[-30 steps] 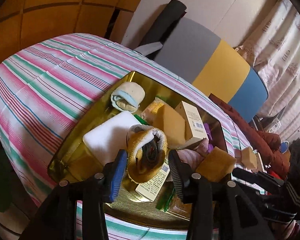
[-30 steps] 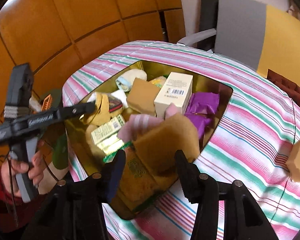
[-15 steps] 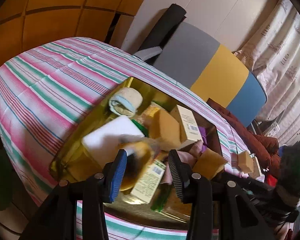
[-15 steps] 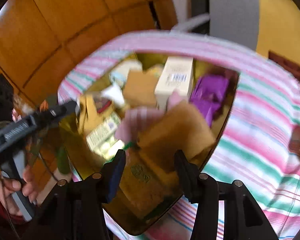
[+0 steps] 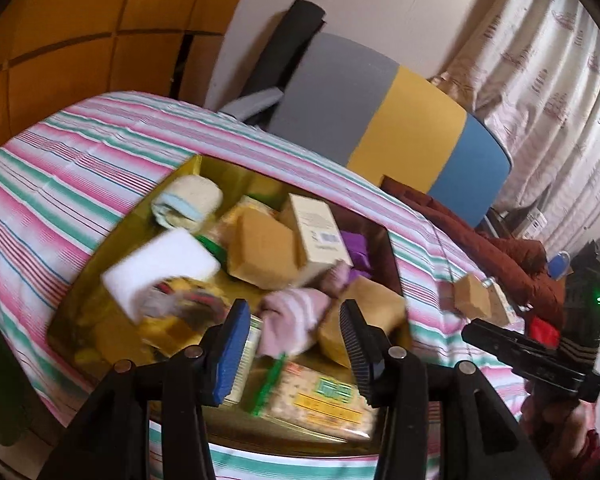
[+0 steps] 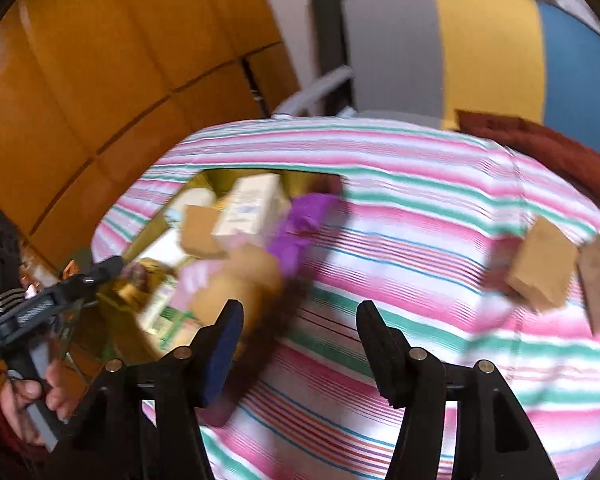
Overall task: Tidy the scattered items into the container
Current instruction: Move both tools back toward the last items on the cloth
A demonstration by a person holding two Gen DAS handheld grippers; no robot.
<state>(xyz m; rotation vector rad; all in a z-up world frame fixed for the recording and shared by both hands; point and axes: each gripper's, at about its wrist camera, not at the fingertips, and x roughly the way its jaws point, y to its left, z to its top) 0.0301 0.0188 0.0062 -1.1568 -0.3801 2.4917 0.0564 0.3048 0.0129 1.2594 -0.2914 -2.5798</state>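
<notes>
The gold container [image 5: 80,276] sits on the striped worktop [image 5: 60,184], crowded with a white block [image 5: 160,264], a cream box [image 5: 316,228], tan sponges and a pink cloth [image 5: 296,312]. The left claw [image 5: 292,340] hovers just over its near edge, jaws parted and empty — they have just been opening, and the yellow sock [image 5: 180,312] they held a second ago now lies in the container. The right claw [image 6: 300,340] stands open over bare stripes to the right of the container; its jaws too have just been widening, the tan sponge [image 6: 240,288] it carried now dropped at the container's near side. A loose sponge [image 6: 540,268] lies far right — well apart from both.
</notes>
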